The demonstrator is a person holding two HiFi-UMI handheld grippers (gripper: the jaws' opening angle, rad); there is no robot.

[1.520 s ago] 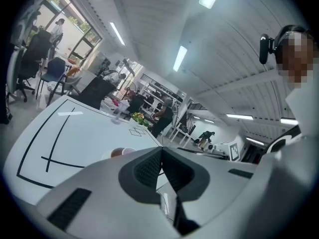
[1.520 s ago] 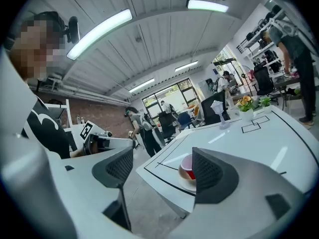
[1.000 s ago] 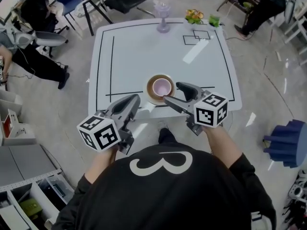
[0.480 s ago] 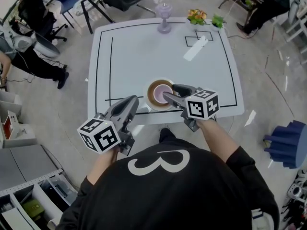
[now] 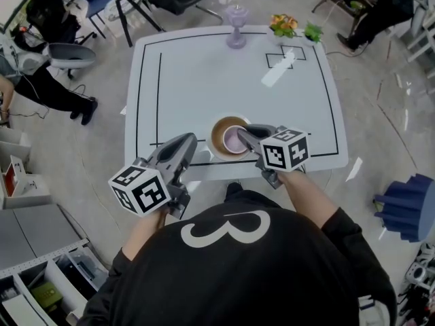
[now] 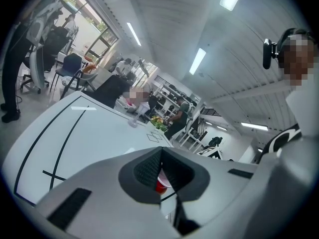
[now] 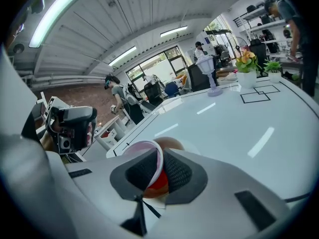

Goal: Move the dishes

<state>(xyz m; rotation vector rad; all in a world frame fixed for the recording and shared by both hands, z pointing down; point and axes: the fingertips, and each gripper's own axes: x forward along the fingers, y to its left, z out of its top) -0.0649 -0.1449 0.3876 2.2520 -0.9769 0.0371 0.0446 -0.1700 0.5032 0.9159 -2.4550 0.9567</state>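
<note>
A pink cup [image 5: 232,141] stands on a brown plate [image 5: 218,129] near the front edge of the white table [image 5: 197,73]. My right gripper [image 5: 243,134] reaches in from the right; its jaws have just been closing and now pinch the cup's near rim. In the right gripper view the cup's rim [image 7: 144,151] runs between the pads of that gripper [image 7: 162,158], with the plate [image 7: 173,143] behind it. My left gripper [image 5: 191,140] hovers at the table's front edge, left of the plate, shut and holding nothing. The left gripper view shows its tips [image 6: 160,151] meeting.
A purple goblet [image 5: 236,24], a flower pot [image 5: 283,24] and a small green plant [image 5: 312,31] stand at the table's far edge. Black tape lines and a taped rectangle [image 5: 285,57] mark the top. Chairs and seated people ring the table; a blue object [image 5: 408,206] lies on the floor at the right.
The right gripper came down and forward onto the cup, and its wide jaws closed on the rim. The left gripper has hardly shifted.
</note>
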